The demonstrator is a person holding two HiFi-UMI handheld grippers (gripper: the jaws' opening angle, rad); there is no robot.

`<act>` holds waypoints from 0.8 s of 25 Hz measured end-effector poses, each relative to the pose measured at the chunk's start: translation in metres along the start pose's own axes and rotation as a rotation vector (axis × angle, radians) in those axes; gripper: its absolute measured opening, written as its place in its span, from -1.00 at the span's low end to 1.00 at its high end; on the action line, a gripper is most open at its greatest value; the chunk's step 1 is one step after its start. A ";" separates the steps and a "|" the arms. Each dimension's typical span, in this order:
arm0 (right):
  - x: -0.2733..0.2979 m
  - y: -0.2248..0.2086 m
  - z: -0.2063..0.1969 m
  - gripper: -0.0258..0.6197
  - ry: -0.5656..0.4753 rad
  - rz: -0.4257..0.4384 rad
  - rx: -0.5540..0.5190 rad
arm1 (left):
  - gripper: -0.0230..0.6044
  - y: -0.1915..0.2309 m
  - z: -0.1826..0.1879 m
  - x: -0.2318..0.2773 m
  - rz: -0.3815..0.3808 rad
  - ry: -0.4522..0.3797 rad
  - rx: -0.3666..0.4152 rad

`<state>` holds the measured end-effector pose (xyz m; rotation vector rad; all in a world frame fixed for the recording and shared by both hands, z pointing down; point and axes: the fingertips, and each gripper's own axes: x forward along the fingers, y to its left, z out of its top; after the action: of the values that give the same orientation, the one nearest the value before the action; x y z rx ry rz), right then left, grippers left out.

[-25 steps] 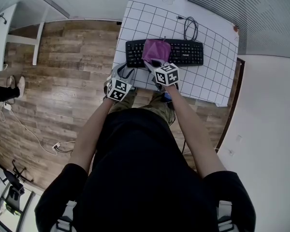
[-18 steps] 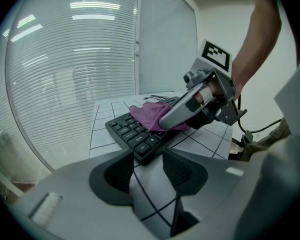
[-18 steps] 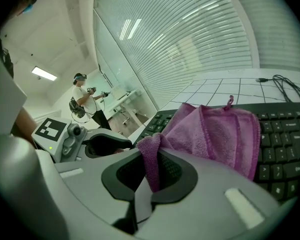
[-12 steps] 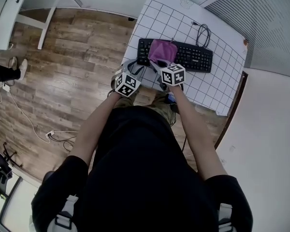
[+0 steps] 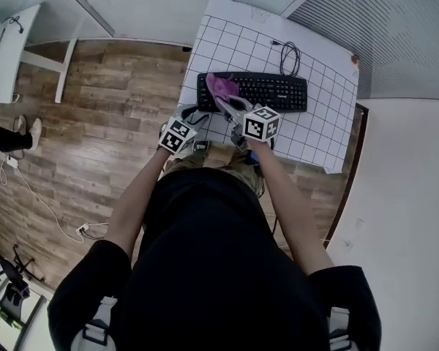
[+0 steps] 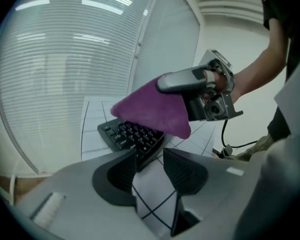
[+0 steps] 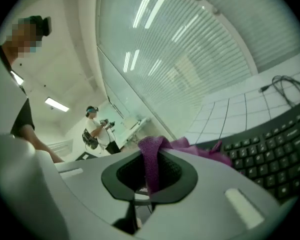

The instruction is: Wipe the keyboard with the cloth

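Head view: right tool (image 5: 228, 104) clamped on purple cloth (image 5: 223, 88), raised over left end of black keyboard (image 5: 274, 91) on gridded worktop (image 5: 314, 130). Near keyboard's front-left corner, left tool (image 5: 192, 117) spread, jaws just opening wider, nothing between them.

Gridded table (image 5: 314, 123), coiled cable (image 5: 290, 58), wood floor (image 5: 110, 108)

Past the left gripper (image 6: 150, 156), its jaws just opened wider and empty, bare table (image 6: 152, 194) lay free up to the keyboard (image 6: 132, 134). Above and right of it, the right gripper (image 7: 149, 174) and its clamped cloth (image 6: 152, 109) blocked the way.
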<state>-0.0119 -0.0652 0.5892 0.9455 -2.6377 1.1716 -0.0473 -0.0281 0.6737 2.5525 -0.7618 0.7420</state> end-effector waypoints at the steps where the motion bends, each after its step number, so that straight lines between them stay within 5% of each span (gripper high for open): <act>1: -0.016 0.005 0.016 -0.80 -0.062 -0.007 -0.018 | -0.42 -0.003 0.012 -0.005 -0.013 -0.027 0.031; 7: -0.133 0.036 0.102 -0.82 -0.478 -0.203 -0.164 | -0.76 -0.018 0.156 -0.048 0.062 -0.373 0.169; 11: -0.192 0.068 0.118 -0.83 -0.617 -0.396 -0.331 | -0.92 -0.057 0.251 -0.083 0.098 -0.595 0.201; 15: -0.231 0.091 0.128 -0.82 -0.609 -0.639 -0.580 | -0.92 -0.104 0.292 -0.101 0.060 -0.690 0.260; 20: -0.261 0.117 0.145 -0.83 -0.636 -0.725 -0.699 | -0.92 -0.133 0.299 -0.103 0.054 -0.698 0.278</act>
<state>0.1510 0.0229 0.3278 2.0245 -2.3439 -0.2412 0.0704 -0.0273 0.3515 3.0846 -0.9838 -0.0715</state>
